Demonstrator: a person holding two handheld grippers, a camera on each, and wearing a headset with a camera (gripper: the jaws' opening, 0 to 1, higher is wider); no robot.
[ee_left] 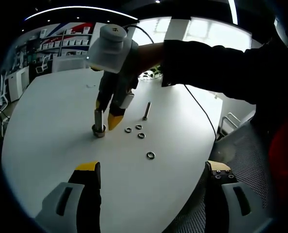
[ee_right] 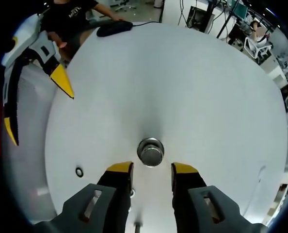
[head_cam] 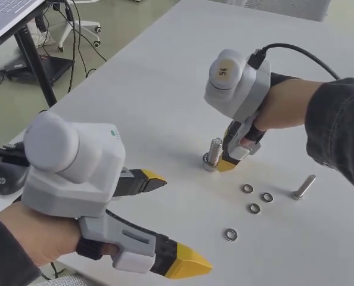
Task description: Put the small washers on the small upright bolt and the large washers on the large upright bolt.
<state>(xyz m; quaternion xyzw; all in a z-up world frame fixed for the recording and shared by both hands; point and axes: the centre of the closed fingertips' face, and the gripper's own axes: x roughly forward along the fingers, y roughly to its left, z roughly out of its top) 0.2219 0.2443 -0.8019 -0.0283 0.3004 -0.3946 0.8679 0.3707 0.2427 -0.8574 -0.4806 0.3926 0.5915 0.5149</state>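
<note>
The right gripper, jaws apart, points down at the large bolt, its own view hiding most washers. The left gripper gapes empty.

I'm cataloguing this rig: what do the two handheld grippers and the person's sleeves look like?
The left gripper and right gripper share pale grey housings with domed caps and black jaws tipped yellow. The right one's cap bears a yellowish sticker with digits; a black cable leaves it. The person wears dark sleeves.
</note>
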